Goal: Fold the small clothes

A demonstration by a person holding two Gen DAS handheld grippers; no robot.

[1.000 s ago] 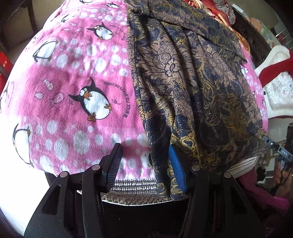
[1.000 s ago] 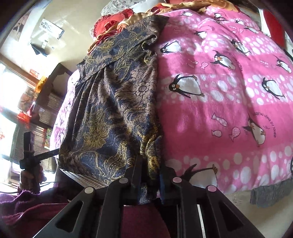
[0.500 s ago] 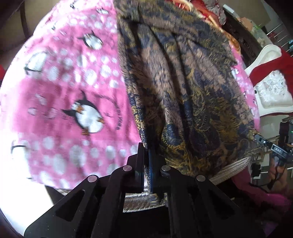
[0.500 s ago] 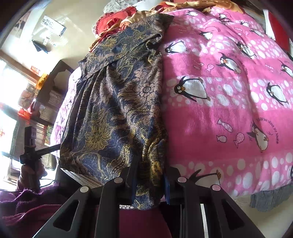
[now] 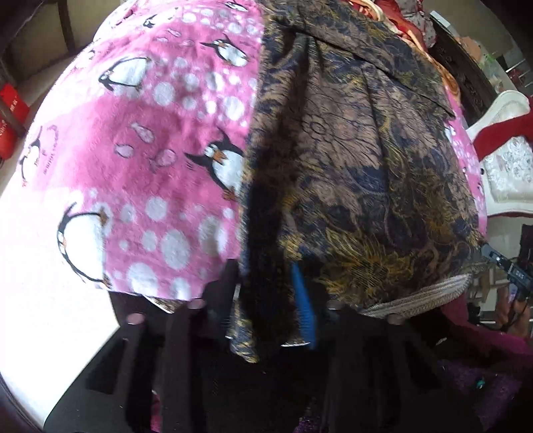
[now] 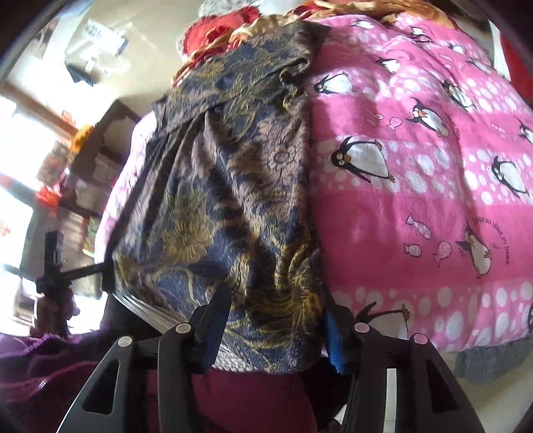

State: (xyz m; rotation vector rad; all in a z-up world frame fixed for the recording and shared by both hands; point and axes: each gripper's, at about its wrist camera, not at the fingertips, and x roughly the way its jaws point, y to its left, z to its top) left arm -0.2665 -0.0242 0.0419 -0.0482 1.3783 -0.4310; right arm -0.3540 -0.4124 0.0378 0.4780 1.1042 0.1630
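Garment: dark navy garment with gold and brown floral print (image 5: pixel 359 173) (image 6: pixel 226 186), lying lengthwise on the bed, its near hem at the bed's near edge and its far end toward the heaped fabrics.
Landmark: pink fleece blanket with penguins and white dots (image 5: pixel 160 140) (image 6: pixel 416 186), covering the bed; the garment lies on top of it, along one side.
Garment's near hem: hangs over the blanket's near edge; a fold of it drops down in front of the left gripper.
Left gripper (image 5: pixel 266 299): at the garment's near hem, on the edge that borders the bare blanket. The blue pad (image 5: pixel 301 299) of one finger shows beside the hanging fold; the other finger is covered by cloth and motion blur. Jaws: spaced apart with the fold hanging between them; whether they bear on the cloth cannot be told.
Right gripper (image 6: pixel 273 323): at the garment's near hem, at the corner next to the bare blanket. Jaws: spread wide, one on each side of the hem corner, neither pressing the cloth.
Far end of blanket: red and gold fabrics (image 6: pixel 226 30) heaped beyond the garment.
Woven mat edge (image 5: pixel 419 296): shows under the garment's near hem, beneath the blanket.
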